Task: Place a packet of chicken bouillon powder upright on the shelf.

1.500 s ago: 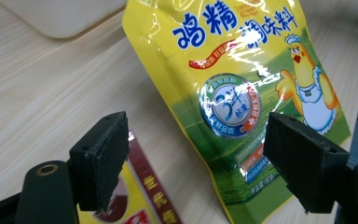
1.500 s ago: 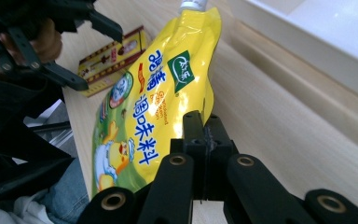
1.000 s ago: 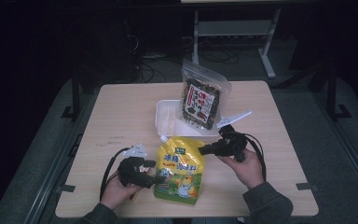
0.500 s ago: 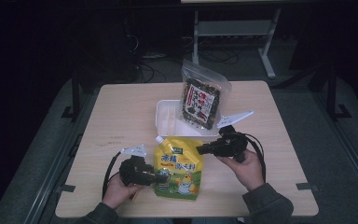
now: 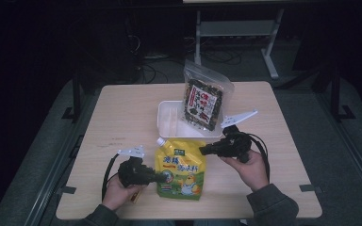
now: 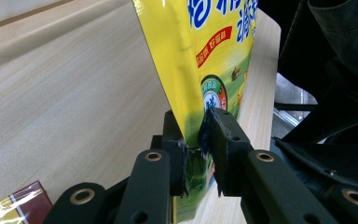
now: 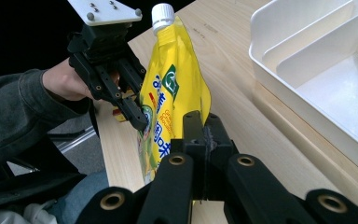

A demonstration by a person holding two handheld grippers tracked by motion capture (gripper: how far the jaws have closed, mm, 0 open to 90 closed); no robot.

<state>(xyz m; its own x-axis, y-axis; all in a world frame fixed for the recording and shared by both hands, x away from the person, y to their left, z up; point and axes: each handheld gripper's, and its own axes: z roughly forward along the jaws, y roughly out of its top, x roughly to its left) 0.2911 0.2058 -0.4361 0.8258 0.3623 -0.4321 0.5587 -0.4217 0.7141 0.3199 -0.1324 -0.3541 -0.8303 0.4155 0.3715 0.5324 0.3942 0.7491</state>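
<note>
A yellow spouted pouch [image 5: 181, 167] with a white cap [image 7: 162, 14] is held near the table's front edge, between both grippers. My left gripper [image 5: 162, 178] has just been closing and its jaws now pinch the pouch's lower left edge; in the left gripper view the pouch [image 6: 205, 46] rises from between that gripper's [image 6: 193, 126] pads. My right gripper [image 5: 202, 150] is shut on the pouch's upper right edge. In the right gripper view this gripper [image 7: 203, 123] clamps the yellow film [image 7: 168, 93], and the left gripper [image 7: 137, 119] grips farther off.
A white divided tray [image 5: 169, 122] sits mid-table behind the pouch, with a clear bag of dark snacks [image 5: 202, 101] standing in its right part. The tray's wall [image 7: 279, 70] lies close on the right in the right gripper view. A small red packet [image 6: 14, 205] lies under my left hand.
The left gripper's jaws stood open beside the pouch; they have shifted slightly right and closed on its left edge. The right gripper kept its hold and hardly moved.
</note>
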